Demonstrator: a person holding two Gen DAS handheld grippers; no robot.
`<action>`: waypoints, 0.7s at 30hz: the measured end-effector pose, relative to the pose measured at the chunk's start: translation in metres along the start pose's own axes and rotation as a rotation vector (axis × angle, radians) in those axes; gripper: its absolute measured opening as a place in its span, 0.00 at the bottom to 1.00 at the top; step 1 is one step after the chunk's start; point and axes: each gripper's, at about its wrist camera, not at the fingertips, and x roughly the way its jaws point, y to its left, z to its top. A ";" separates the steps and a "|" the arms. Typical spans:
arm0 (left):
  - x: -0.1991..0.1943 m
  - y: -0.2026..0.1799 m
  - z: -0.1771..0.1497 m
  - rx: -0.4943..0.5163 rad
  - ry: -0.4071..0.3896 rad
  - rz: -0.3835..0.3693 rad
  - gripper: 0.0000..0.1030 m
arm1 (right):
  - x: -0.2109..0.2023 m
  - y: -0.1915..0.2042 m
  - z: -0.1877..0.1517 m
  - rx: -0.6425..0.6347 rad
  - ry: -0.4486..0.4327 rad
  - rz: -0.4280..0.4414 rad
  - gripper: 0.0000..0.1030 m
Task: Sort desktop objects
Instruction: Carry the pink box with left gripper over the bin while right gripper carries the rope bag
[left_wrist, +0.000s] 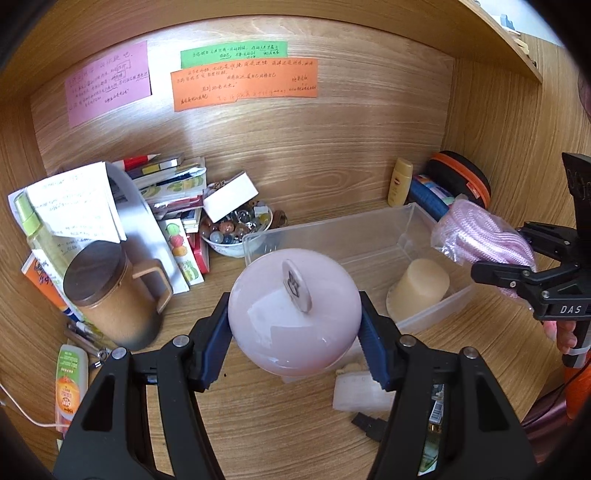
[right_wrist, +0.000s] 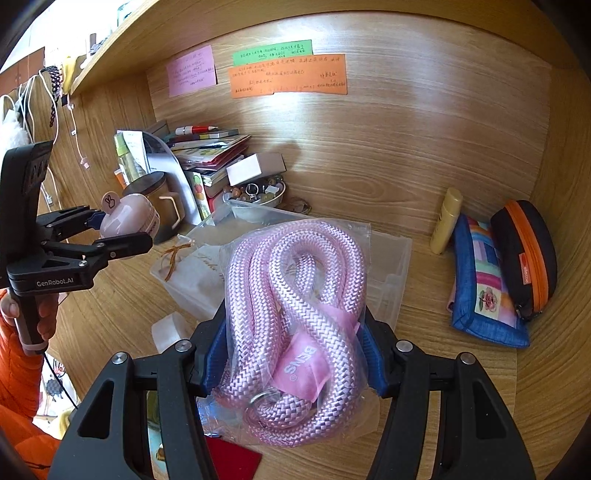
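Both grippers clamp loads: left gripper (left_wrist: 293, 325) a pink jar (left_wrist: 294, 312), right gripper (right_wrist: 291, 354) bagged pink rope (right_wrist: 295, 325); the clear bin (left_wrist: 369, 236) lies ahead, probably nearer the right.

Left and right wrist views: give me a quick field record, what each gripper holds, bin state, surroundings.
left gripper: shut on pink round jar
right gripper: shut on bagged pink rope
clear bin: on the desk, holds a cream cylinder
desk left: lidded brown mug, bowl of beads, stack of books
desk right: yellow bottle, blue pouch, black-orange case
back wall: pink, green and orange notes
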 end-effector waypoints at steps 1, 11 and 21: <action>0.002 0.000 0.002 0.000 0.000 -0.004 0.61 | 0.003 -0.001 0.002 0.001 0.001 0.003 0.55; 0.024 0.007 0.016 0.016 0.019 -0.017 0.61 | 0.025 -0.008 0.017 -0.007 0.017 0.017 0.55; 0.050 0.013 0.025 0.015 0.044 -0.043 0.61 | 0.059 -0.011 0.031 -0.011 0.054 0.051 0.55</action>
